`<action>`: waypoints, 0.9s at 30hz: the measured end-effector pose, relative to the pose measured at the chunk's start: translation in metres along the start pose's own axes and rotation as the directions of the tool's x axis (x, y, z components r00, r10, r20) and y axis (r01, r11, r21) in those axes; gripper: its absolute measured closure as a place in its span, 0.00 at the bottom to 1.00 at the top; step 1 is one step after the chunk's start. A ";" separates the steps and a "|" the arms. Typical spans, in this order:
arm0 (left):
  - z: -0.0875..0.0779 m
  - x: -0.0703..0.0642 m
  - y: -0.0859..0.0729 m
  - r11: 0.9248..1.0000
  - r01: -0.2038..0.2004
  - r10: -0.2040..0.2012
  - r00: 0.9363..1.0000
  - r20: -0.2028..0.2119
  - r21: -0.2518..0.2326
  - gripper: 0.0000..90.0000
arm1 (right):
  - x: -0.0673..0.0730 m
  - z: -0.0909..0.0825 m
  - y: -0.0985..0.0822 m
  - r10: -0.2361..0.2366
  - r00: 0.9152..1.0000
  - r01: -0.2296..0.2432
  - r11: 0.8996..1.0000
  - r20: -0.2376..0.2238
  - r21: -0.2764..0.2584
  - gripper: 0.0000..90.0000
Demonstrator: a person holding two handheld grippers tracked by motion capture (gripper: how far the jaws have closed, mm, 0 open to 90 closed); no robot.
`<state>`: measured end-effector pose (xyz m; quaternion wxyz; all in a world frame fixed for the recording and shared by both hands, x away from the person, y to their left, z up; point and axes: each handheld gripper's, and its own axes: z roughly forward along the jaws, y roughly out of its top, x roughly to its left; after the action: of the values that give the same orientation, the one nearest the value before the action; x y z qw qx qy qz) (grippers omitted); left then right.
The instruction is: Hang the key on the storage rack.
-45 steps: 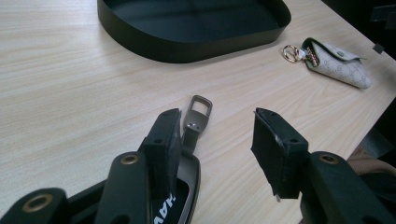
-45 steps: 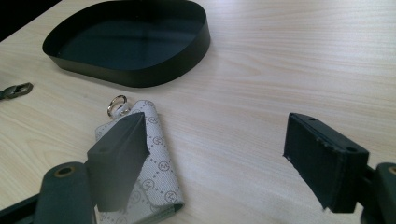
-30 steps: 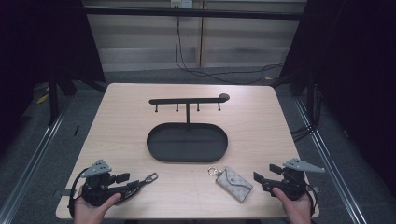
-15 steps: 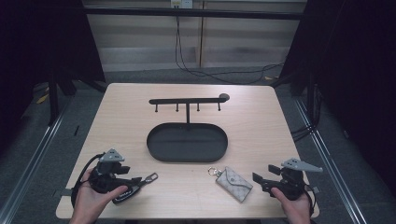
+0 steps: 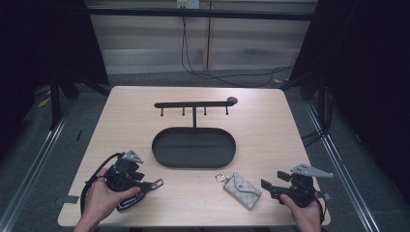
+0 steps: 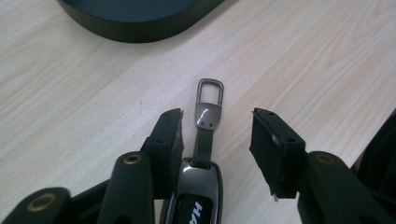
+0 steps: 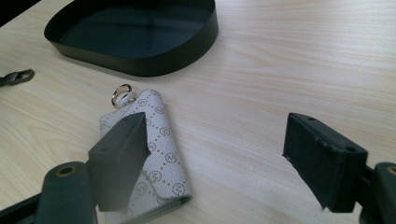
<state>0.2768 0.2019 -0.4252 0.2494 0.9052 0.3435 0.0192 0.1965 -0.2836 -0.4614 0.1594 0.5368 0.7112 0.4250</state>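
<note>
Since the earlier frame the left gripper (image 5: pixel 145 185) is shifting toward the tray (image 5: pixel 194 162), its fingers (image 6: pixel 167 140) just closing yet still apart around the key fob (image 6: pixel 198 186) lying on the surface (image 5: pixel 145 121). The right gripper (image 5: pixel 270 186) is resting wide open beside the patterned key pouch (image 7: pixel 149 154).

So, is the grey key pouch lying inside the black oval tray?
No, the key pouch lies on the table, in front of the tray, outside its rim.
</note>
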 end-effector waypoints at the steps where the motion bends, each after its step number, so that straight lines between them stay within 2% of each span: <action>1: 0.001 0.001 0.002 1.000 -0.001 0.001 1.000 0.005 0.007 0.61 | 0.000 0.000 0.000 0.000 1.000 0.000 1.000 -0.001 0.001 0.24; 2: 0.003 0.001 0.005 1.000 -0.005 0.005 1.000 0.014 0.023 0.64 | 0.000 0.000 0.000 0.001 1.000 -0.001 1.000 -0.004 0.001 0.24; 4: 0.004 0.000 0.006 1.000 -0.006 0.005 1.000 0.017 0.027 0.64 | -0.001 0.001 0.000 0.001 1.000 -0.001 1.000 -0.005 0.001 0.24; 6: 0.008 0.001 0.011 0.999 -0.002 0.000 0.999 0.039 0.036 0.65 | 0.000 0.001 0.000 0.001 1.000 -0.001 1.000 -0.006 0.003 0.24; 11: 0.009 0.001 0.016 0.999 0.000 -0.001 0.999 0.032 0.051 0.64 | 0.000 0.000 0.000 0.000 1.000 0.000 1.000 -0.007 0.003 0.24; 12: 0.009 0.002 0.019 0.997 -0.013 0.010 0.999 0.038 0.076 0.64 | 0.000 0.001 0.000 0.001 1.000 -0.001 1.000 -0.008 0.004 0.24; 13: 0.009 0.002 0.019 0.997 -0.013 0.010 0.999 0.038 0.076 0.64 | 0.000 0.001 0.000 0.001 1.000 -0.001 1.000 -0.008 0.004 0.24; 14: 0.010 0.002 0.020 0.996 -0.018 0.015 0.999 0.040 0.089 0.64 | 0.000 0.001 0.000 0.000 1.000 0.000 1.000 -0.009 0.006 0.24; 15: 0.012 0.002 0.020 0.995 -0.019 0.015 0.999 0.041 0.102 0.71 | -0.001 0.002 0.000 -0.001 1.000 0.001 1.000 -0.013 0.017 0.24; 17: 0.017 0.002 0.021 0.991 -0.043 0.041 0.999 0.020 0.130 0.73 | 0.000 0.002 0.000 0.002 1.000 -0.002 1.000 -0.013 0.021 0.24; 20: 0.023 0.003 0.022 0.983 -0.046 0.050 0.999 -0.016 0.178 0.76 | 0.000 0.003 0.000 0.004 1.000 -0.004 1.000 -0.016 0.024 0.24; 22: 0.027 0.004 0.022 0.980 -0.052 0.054 0.999 -0.005 0.193 0.76 | 0.000 0.002 -0.001 0.005 1.000 -0.004 1.000 -0.016 0.022 0.24; 23: 0.031 0.007 0.023 0.979 -0.042 0.045 0.999 -0.007 0.200 0.75 | -0.001 0.002 -0.001 0.004 1.000 -0.004 1.000 -0.015 0.023 0.24; 25: 0.032 0.008 0.024 0.980 -0.035 0.038 0.999 -0.009 0.198 0.74 | -0.001 0.002 -0.001 0.003 1.000 -0.002 1.000 -0.015 0.023 0.24; 27: 0.035 0.009 0.024 0.975 -0.036 0.036 0.999 0.006 0.220 0.73 | 0.000 0.002 -0.001 0.003 1.000 -0.002 1.000 -0.017 0.023 0.24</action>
<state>0.3054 0.1771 -0.4463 0.1475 0.9334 0.3267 -0.0153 0.1980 -0.2829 -0.4635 0.1467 0.5358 0.7166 0.4217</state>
